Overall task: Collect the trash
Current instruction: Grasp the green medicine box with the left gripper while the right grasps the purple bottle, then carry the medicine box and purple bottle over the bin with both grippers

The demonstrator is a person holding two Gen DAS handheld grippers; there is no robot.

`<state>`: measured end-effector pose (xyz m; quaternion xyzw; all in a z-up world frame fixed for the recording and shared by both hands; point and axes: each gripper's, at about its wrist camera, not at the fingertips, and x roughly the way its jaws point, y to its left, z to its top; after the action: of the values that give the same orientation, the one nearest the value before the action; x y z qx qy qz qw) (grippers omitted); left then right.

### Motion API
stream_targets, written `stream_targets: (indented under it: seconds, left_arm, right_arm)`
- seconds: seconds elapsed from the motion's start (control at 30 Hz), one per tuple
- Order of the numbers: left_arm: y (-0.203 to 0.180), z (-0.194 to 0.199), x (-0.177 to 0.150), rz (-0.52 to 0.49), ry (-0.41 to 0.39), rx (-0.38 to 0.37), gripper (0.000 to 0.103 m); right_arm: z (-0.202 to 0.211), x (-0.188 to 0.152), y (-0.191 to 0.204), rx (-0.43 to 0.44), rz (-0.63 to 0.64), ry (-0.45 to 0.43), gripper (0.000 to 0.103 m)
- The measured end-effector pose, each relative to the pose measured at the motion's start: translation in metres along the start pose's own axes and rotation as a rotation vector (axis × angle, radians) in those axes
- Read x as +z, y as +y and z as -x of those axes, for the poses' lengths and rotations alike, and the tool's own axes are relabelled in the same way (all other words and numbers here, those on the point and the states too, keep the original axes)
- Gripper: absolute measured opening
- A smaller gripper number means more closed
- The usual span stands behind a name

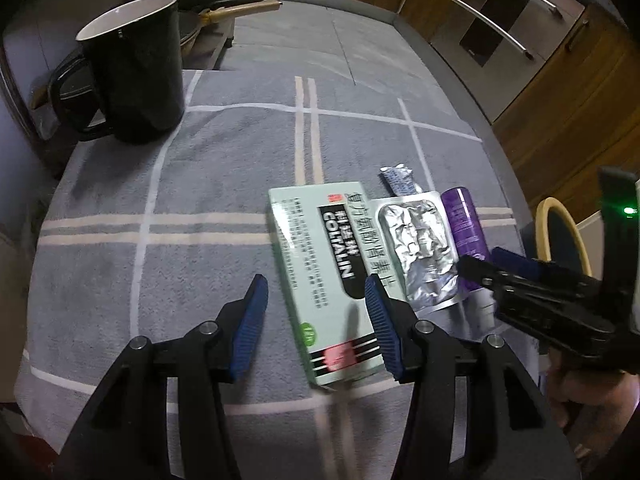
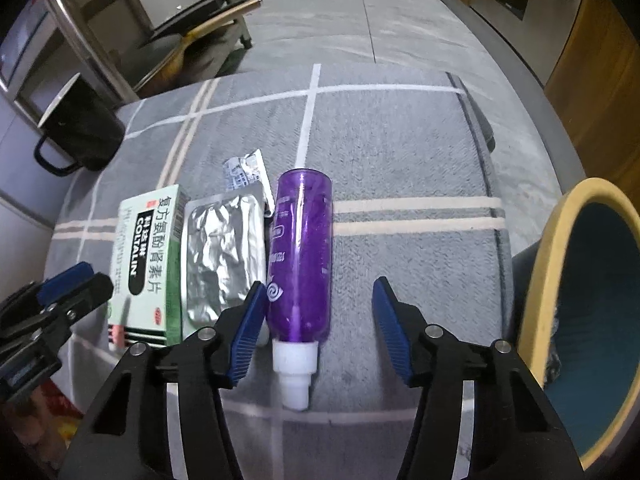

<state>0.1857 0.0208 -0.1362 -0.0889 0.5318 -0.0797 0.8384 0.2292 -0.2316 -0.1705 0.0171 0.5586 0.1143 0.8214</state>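
A pale green medicine box (image 1: pixel 320 272) (image 2: pixel 140 264) lies flat on the grey checked cloth. My left gripper (image 1: pixel 316 280) (image 2: pixel 96 274) stands open over its near half; the right pad overlaps the box's edge and the left pad is clear of it. Right of the box lie a silver foil blister pack (image 1: pixel 420 248) (image 2: pixel 224 256), a small crumpled sachet (image 1: pixel 400 178) (image 2: pixel 246 168) and a purple bottle (image 2: pixel 300 248) (image 1: pixel 464 224) with a white cap toward me. My right gripper (image 2: pixel 320 284) (image 1: pixel 480 260) is open astride the bottle, left pad close against it, right pad well apart.
A bin with a yellow rim (image 2: pixel 548 280) (image 1: pixel 560 224) and teal inside stands off the table's right edge. A black mug (image 1: pixel 132 68) (image 2: pixel 80 128) sits at the far left of the cloth. A broom handle (image 1: pixel 240 10) and wooden cabinets lie beyond.
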Motion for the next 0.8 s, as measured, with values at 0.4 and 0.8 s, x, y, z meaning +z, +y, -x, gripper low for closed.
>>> stream_targets:
  seconds: [0.4,0.8]
  left_arm:
    - [-0.042,-0.024,0.005,-0.111,0.026,0.096,0.064]
    - [-0.039,-0.042,-0.001,-0.151,0.030,0.243,0.079]
  right_arm:
    - [0.005,-0.006,-0.009,0.001,0.032,-0.005,0.035]
    - [0.053,-0.026,-0.028,0.014,0.052,-0.070,0.034]
